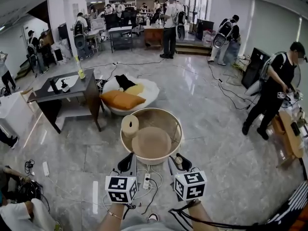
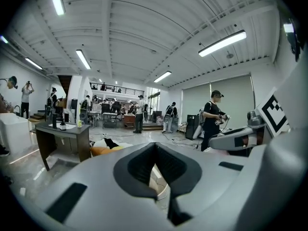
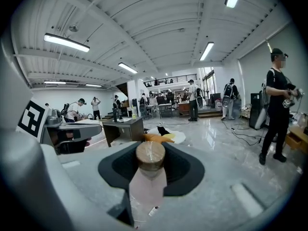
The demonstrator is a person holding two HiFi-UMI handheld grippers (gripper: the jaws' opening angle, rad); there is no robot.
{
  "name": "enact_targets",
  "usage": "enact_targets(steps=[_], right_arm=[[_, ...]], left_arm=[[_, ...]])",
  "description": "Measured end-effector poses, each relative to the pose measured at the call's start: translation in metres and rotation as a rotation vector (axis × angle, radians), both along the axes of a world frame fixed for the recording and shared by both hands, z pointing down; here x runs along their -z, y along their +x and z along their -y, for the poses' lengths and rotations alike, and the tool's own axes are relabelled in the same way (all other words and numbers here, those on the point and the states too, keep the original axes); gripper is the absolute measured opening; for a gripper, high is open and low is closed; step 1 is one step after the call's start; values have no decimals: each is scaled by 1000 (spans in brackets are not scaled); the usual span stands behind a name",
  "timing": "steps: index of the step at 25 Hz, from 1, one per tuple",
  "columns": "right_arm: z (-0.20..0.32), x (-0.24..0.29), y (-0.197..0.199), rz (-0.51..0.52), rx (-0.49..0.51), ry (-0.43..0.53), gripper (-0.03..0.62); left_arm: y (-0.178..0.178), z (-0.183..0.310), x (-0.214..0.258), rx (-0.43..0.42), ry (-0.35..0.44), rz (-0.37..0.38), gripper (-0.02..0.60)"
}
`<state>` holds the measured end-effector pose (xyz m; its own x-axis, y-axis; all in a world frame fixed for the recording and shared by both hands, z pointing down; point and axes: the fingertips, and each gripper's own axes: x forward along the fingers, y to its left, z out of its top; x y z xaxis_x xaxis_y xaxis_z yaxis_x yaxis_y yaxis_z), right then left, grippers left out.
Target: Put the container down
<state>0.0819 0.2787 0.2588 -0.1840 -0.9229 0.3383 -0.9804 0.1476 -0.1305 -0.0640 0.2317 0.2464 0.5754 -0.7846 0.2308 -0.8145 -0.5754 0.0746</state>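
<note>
The container (image 1: 156, 118) is beige, the cushion (image 1: 122, 99) orange, the marker cubes (image 1: 121, 188) black-and-white, the floor (image 1: 211, 129) veined grey.

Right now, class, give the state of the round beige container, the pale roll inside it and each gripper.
Round beige container: open-topped, held off the floor.
Pale roll: upright inside it.
Left gripper: shut on its near rim.
Right gripper: shut on its near edge.

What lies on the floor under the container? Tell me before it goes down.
A white power strip and loose cables lie on the floor just beneath the container's near rim. The floor straight under the container is hidden by it; the floor to its right looks bare.
</note>
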Motion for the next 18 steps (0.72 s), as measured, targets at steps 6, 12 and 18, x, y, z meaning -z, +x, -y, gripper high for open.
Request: enact_targets(steps=[6,12,18], right_arm=[[7,-7,13,32,0,-1,130],[20,-15,20,28,-6,-18,130],[48,-18,31,9,-37,-11,130]], left_arm=[[17,1,-1,-12,15,39,-8],[26,18,-10,-22,4,42,-8],[39,51,-15,-54,15,24,-8]])
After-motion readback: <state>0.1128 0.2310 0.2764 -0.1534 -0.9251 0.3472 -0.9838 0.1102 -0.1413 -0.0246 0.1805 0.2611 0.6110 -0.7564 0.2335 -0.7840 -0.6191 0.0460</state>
